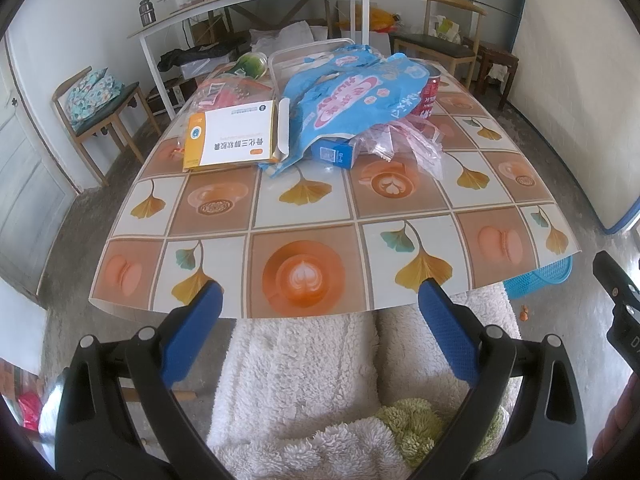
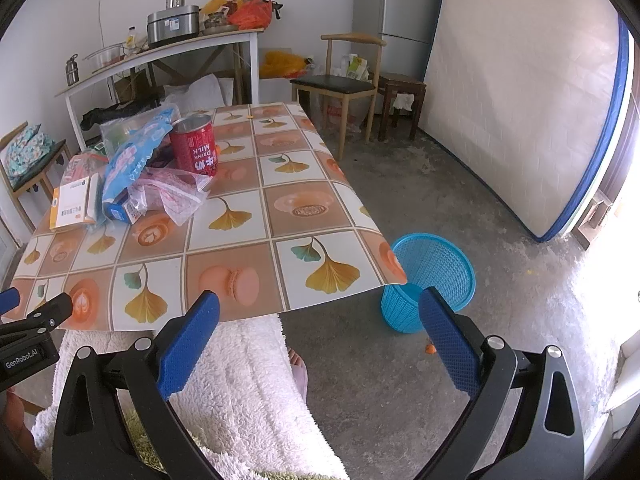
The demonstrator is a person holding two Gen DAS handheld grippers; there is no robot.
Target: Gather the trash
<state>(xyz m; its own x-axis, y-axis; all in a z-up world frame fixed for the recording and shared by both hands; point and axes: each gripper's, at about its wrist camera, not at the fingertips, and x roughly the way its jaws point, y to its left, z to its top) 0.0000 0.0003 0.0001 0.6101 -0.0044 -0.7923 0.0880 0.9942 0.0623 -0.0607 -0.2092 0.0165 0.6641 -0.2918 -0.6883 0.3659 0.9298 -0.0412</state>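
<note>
I had both tools hanging short of the table (image 1: pixel 256 216), tilted down toward its near edge. The left gripper (image 1: pixel 320 304) had its blue fingers (image 1: pixel 192 332) spread as wide as they go, with nothing between them but the table edge and the fluffy white robe (image 1: pixel 304 380) over my lap. The right gripper (image 2: pixel 320 312) was just as wide apart and equally empty.

The trash sat well beyond the left fingertips, on the far half of the table: a white and orange medicine box (image 1: pixel 232 136) ahead and a little left, a crumpled blue snack bag (image 1: pixel 352 96) straight ahead, a small blue carton (image 1: pixel 334 152) tucked under the bag's near edge, and a clear plastic bag (image 1: pixel 416 140) just right of it. A red milk tin (image 2: pixel 195 146) stood behind the pile, touching the blue bag.

From the right tool all of that lay far ahead and off to the left. The blue mesh bin (image 2: pixel 432 276) stood on the floor right past the right-hand fingertip, beside the table corner.
</note>
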